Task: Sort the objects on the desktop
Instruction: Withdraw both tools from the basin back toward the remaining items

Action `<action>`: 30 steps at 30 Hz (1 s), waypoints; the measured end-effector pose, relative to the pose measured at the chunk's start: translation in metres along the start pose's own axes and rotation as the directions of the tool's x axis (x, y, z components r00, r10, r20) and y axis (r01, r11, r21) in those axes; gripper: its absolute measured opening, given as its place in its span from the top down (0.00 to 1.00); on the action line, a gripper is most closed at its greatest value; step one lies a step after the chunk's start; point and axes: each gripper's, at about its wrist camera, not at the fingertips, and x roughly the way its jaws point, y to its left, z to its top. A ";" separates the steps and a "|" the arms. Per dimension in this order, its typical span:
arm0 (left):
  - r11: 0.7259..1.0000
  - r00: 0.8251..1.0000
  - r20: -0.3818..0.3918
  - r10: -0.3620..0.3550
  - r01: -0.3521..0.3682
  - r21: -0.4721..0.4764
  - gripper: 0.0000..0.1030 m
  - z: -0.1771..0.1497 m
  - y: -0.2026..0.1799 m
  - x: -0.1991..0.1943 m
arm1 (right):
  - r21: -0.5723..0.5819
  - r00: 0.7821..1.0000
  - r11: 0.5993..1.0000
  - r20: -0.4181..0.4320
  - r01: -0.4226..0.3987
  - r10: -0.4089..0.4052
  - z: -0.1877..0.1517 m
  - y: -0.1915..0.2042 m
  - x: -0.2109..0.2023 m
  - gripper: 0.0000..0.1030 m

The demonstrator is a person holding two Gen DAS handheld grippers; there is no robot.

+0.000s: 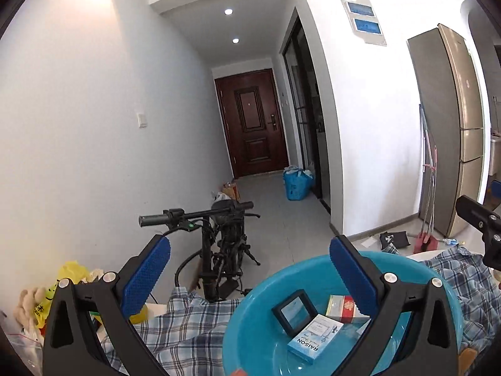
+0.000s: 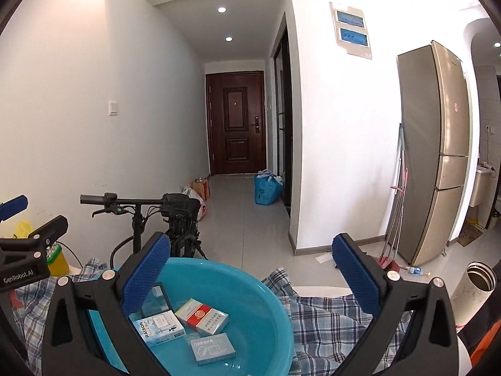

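The blue basin (image 2: 244,307) sits on a plaid cloth (image 2: 328,319) that covers the surface, and the sorted things lie inside it: a RAISON box (image 2: 161,327), a red-and-white pack (image 2: 202,315), a grey-blue box (image 2: 213,348) nearest the camera, and a small dark framed box (image 1: 289,311) toward the basin's far wall. The left tongs (image 1: 250,269) hang above the basin's near-left rim, released and empty, their blue pads wide apart. The right tongs (image 2: 250,266) hover over the basin's right half, likewise spread and holding nothing. Beyond the basin stands a black scooter (image 2: 162,216); to its left is a yellow bag (image 1: 73,271), and well to its right a steel flask (image 2: 477,279). Nothing lies between either pair of tongs and the basin.
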 end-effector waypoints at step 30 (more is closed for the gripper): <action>0.971 0.993 0.092 0.068 -0.044 -0.234 0.00 -0.016 0.031 -0.045 | -0.286 0.997 0.958 0.078 0.034 -0.012 -0.024 0.025 -0.031 0.00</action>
